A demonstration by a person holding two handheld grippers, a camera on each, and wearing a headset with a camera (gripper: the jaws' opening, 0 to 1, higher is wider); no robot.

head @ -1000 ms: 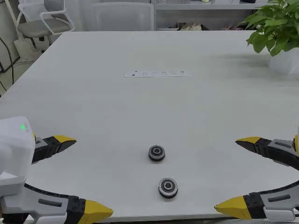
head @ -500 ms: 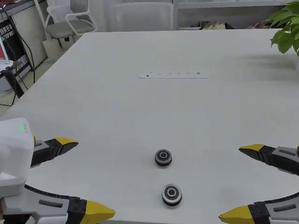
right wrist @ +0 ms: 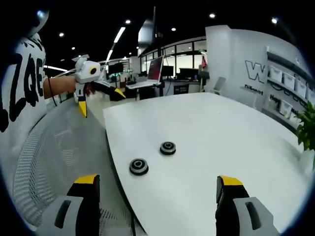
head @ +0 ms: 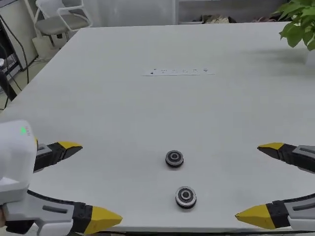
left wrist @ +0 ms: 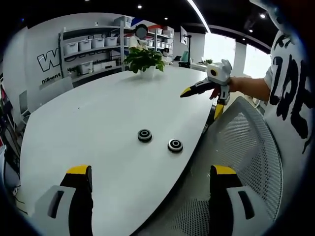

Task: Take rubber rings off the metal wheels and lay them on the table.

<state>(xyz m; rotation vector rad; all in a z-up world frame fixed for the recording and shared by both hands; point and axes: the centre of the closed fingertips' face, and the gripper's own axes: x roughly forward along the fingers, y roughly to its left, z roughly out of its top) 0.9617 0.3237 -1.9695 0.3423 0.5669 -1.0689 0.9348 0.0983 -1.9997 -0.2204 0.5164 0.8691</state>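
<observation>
The table (head: 147, 113) before me looks matt. The nearer wheel (head: 185, 196) and farther wheel (head: 174, 158) show shiny metal hubs in dull black rubber.

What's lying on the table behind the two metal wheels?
Bare table, then a flat white strip farther back, and a leafy plant at the far right corner. The spots under the far wheel and near wheel are hidden.

Table (head: 98, 108): near wheel (head: 185, 196), far wheel (head: 174, 158), socket strip (head: 179, 72)

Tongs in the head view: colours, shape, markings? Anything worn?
Left tongs and right tongs match: curved black jaws with yellow tips, grey-white shells. The left's white body carries a green light. The person wears a white top with black lettering.
</observation>
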